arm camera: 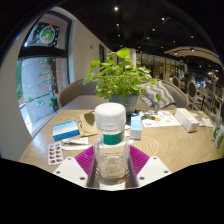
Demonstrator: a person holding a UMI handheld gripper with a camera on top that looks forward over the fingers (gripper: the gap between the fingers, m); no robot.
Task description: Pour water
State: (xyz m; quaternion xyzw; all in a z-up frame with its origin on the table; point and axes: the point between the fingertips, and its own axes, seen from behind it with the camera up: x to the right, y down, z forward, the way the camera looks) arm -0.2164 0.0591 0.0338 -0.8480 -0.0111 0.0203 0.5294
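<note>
A clear plastic bottle (111, 158) with a white cap (110, 113) and a green band below it stands upright between my gripper's fingers. My gripper (111, 164) is shut on the bottle: both purple pads (88, 160) press against its sides. The bottle is held just above the front of a round wooden table (170, 143). I cannot tell how much water is in it.
A potted green plant (120, 78) stands behind the bottle at the table's middle. A blue box (66, 129) and a pill blister pack (55, 152) lie to the left. A small white bottle (136, 127), papers and a white box (186, 120) lie to the right.
</note>
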